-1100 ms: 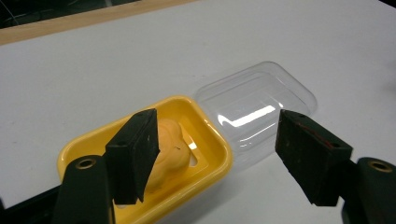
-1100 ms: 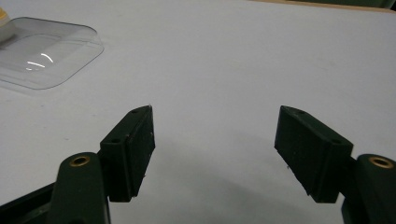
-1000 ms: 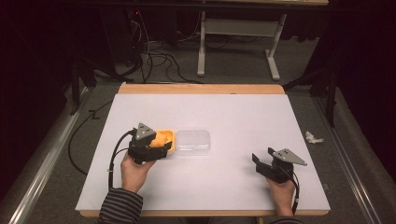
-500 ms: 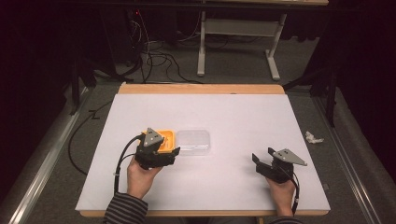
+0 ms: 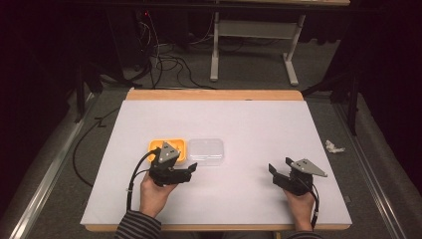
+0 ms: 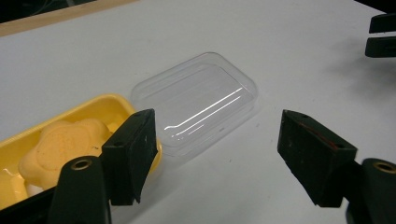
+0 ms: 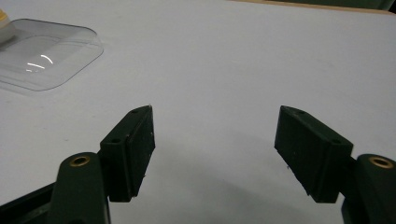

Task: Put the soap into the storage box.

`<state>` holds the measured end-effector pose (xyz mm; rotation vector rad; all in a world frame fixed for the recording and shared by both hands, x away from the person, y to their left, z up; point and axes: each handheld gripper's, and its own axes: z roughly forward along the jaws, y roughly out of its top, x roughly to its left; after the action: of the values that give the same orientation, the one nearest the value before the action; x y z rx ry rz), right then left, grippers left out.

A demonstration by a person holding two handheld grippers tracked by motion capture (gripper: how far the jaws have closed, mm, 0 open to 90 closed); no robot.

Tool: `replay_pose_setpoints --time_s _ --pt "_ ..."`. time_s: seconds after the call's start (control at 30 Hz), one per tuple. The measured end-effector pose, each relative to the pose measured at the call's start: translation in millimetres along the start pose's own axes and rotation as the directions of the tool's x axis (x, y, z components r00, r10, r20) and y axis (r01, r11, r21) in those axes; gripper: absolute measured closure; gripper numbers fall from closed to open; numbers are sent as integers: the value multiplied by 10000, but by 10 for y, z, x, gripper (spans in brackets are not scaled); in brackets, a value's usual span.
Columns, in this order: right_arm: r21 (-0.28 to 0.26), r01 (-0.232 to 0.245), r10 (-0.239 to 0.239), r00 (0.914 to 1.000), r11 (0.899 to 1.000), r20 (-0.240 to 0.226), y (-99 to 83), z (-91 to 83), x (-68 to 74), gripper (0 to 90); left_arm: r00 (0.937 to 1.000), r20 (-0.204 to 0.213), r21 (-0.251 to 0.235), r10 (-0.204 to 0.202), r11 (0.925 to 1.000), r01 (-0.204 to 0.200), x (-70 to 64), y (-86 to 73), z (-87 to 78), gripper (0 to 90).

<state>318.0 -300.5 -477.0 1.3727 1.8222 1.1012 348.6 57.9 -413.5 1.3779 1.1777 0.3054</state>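
Near the surface's front-left corner, your left tongs (image 5: 188, 171) hung open just short of the clear lid (image 5: 205, 151), which lay touching the yellow tray (image 5: 168, 147) toward the left edge. Your right tongs (image 5: 275, 172) gaped empty near the front-right corner.

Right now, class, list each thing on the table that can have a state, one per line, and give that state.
yellow tray: uncovered, a pale flower-shaped piece lying inside it.
clear lid: off the tray, lying flat on the table, its edge touching the tray.
left tool: open, empty, jaws pointing at the lid.
right tool: open, empty, jaws over bare table.
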Motion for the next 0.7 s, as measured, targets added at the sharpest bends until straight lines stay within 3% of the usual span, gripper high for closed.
replay_pose_setpoints --time_s 0.7 --pt "-9 97 -97 10000 10000 20 1 3 3 294 9997 261 188 -27 9998 22 -93 -183 -30 289"
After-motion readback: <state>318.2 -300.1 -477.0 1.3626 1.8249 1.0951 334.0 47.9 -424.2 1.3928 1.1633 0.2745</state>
